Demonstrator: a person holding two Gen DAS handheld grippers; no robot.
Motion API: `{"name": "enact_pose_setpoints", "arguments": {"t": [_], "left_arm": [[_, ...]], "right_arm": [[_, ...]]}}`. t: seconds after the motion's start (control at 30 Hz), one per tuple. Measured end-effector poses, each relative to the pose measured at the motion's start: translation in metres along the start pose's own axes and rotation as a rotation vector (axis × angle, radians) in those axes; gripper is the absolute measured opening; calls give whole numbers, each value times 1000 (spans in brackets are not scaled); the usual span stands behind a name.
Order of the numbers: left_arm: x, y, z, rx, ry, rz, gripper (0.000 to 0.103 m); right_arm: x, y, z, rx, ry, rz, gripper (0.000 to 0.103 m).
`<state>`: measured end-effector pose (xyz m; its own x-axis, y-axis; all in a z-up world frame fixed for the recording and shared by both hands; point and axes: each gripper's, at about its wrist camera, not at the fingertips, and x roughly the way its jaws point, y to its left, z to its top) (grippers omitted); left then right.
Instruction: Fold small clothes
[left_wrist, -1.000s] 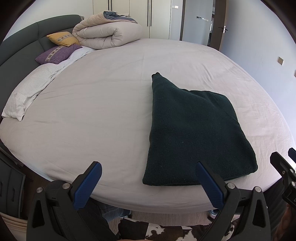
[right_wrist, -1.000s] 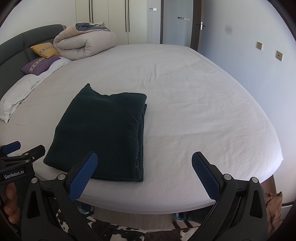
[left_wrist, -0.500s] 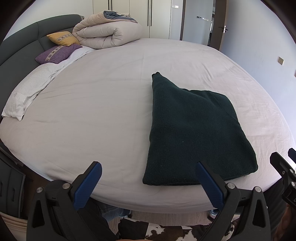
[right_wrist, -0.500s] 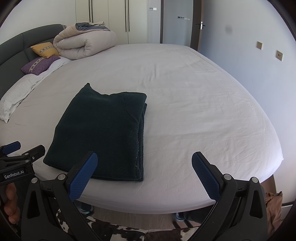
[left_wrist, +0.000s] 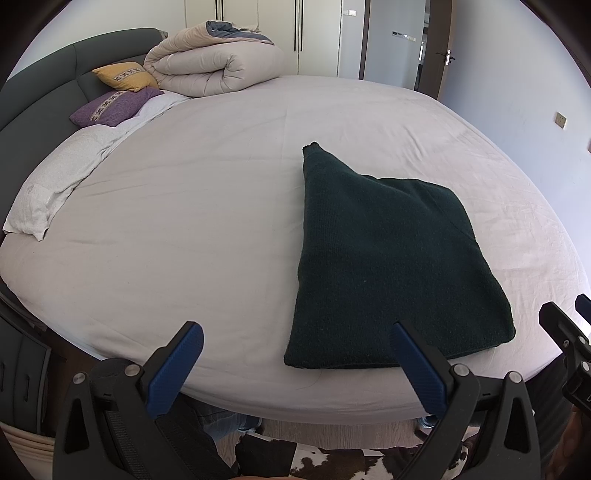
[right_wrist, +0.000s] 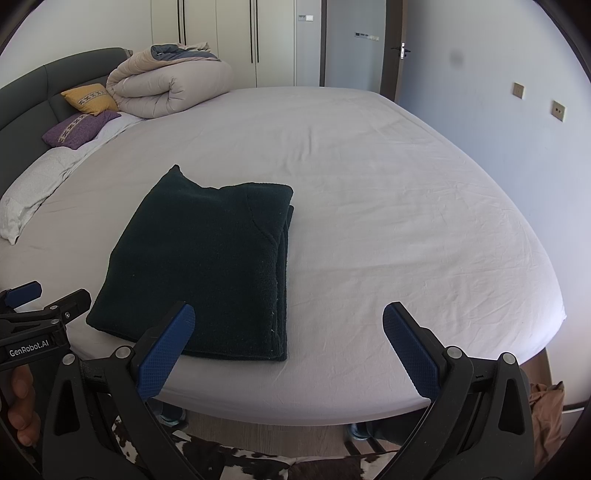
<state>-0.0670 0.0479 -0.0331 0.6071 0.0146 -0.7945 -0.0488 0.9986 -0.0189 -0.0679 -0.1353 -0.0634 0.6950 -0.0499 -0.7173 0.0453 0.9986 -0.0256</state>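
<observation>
We are holding both grippers, left (left_wrist: 295, 363) and right (right_wrist: 288, 343), wide apart and empty before the folded sweater (left_wrist: 388, 266) on the bed (left_wrist: 184, 221). We are judging the fold nearly complete; the next move calls for tidying its protruding far corner.

"GenRobot.AI" in white on the left gripper (right_wrist: 27, 295) body.

From where I hold both rigs at the near edge, the bed sheet (right_wrist: 388, 206) lies bare and passable to the right and far side, with only the folded dark sweater (right_wrist: 207, 266) near-left and the rolled duvet (right_wrist: 170, 88) and pillows (right_wrist: 79, 127) crowding the far-left corner.
</observation>
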Motion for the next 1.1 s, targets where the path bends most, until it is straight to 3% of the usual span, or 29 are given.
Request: {"name": "enact_pose_setpoints", "arguments": {"t": [1.1], "left_arm": [[1,6,-1,-2,8,-4,103]], "right_arm": [[3,-3,-3,-1,8,3,103]]}}
